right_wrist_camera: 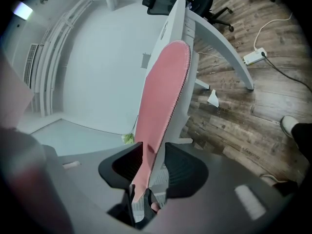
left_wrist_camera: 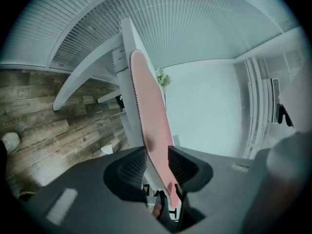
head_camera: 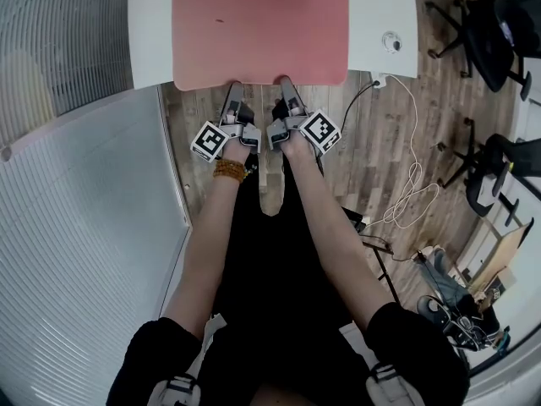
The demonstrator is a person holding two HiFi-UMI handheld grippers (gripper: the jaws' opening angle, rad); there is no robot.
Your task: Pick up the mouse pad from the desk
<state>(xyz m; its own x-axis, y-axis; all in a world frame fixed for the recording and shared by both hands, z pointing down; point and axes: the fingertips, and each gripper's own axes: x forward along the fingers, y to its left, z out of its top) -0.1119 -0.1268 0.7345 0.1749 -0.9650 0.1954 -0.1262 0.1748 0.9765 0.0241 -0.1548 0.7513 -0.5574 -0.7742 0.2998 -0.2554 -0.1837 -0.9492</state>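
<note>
So, you've got both grippers on the near edge of the mouse pad (head_camera: 260, 28), which hangs just past the front of the desk (head_camera: 380, 7). That overhang is the only reason this grip works: it lets one finger slide under while the other sits on top.

Your left gripper (head_camera: 232, 100) has its fingers (left_wrist_camera: 131, 167) pinched on the pad, pink top against one finger and underside against the other. The right gripper (head_camera: 286, 96) is just beside it doing the same thing. Its fingers (right_wrist_camera: 178, 167) are closed on the edge too, though the pad looks snug to one finger, with a bit of its textured underside showing next to the other.

Beyond the fingertips, the rest of the pad lies flat on the desk, running away from you. I'd say two pinches this near each other are there to stop a floppy sheet folding. The outer corners will probably droop once you lift.
</note>
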